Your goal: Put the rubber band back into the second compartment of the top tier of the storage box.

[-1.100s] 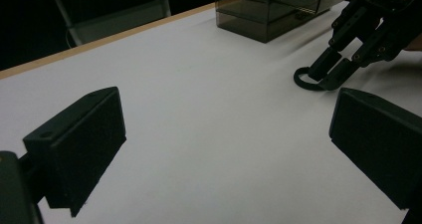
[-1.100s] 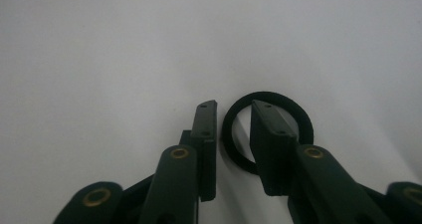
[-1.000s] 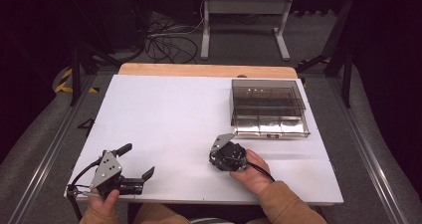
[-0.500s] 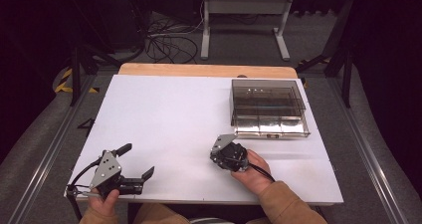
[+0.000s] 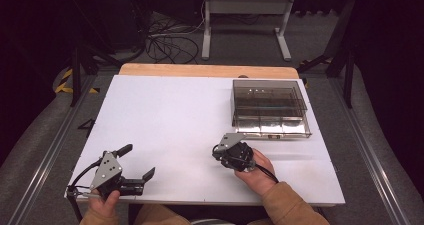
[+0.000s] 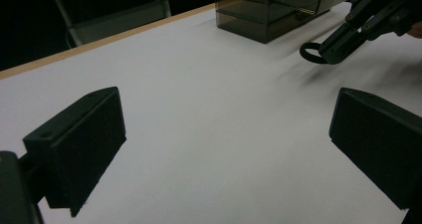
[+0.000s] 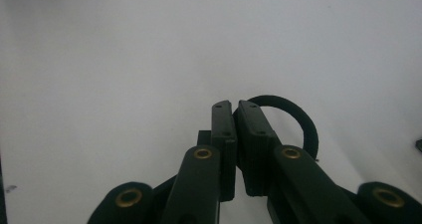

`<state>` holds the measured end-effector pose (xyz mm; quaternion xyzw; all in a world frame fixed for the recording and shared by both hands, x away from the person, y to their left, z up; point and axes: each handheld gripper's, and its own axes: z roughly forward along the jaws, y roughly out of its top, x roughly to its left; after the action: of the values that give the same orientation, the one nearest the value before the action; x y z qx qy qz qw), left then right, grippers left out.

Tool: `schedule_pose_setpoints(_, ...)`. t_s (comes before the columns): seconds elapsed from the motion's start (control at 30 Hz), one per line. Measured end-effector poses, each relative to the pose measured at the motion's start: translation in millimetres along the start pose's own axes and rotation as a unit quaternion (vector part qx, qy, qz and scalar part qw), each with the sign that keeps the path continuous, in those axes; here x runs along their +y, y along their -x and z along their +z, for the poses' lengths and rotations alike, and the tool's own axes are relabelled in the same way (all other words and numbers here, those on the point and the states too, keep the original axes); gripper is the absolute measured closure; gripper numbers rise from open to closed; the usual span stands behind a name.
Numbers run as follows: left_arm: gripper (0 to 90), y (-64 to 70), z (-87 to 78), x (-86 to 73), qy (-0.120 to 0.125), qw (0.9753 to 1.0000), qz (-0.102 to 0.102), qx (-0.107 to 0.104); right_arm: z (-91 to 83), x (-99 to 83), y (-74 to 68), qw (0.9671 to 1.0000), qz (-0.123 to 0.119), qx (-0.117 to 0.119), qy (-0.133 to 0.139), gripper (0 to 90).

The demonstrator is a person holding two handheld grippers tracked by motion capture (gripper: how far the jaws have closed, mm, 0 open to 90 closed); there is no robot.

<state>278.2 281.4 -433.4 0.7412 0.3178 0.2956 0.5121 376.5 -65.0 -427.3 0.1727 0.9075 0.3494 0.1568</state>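
I have the black ring pinched in the right gripper: in the right gripper view its jaws stand closed on the band, with the loop bulging out to one side of them. In the left gripper view I see that same ring hanging at the tip of the far gripper, low over the white table and on the near side of the smoked clear box.

My left gripper rests well away from the box, at the near corner of the table, with its jaws spread wide and nothing between them.

I judge the step in hand to be the carry: the ring is picked up and held just short of the box, not yet in it. The box has several compartments; I cannot tell which one is meant.

The next move, as I read it, calls for lifting the ring above the front wall of the box, bringing it over a compartment and opening the jaws only once it is past the rim. The left hand can stay put.
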Motion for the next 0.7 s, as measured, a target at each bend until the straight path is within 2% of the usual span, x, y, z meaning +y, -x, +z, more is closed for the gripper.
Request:
schedule_pose_setpoints(0.43, 1.9, -0.1, 0.3, -0.2, -0.001, 1.0, 0.001, 0.0, -17.7, 2.2, 2.0, 0.9994, 0.01, 0.004, 0.034, 86.3)
schedule_pose_setpoints(0.6, 1.9, -0.1, 0.1, -0.2, -0.001, 1.0, 0.001, 0.0, -23.4, 2.1, 1.5, 0.9987, 0.002, 0.007, 0.051, 86.1)
schedule_pose_setpoints(0.7, 1.9, 0.0, -0.1, -0.1, 0.0, 1.0, 0.0, -0.001, -26.5, 2.3, 2.0, 0.9983, 0.006, 0.009, 0.057, 86.1)
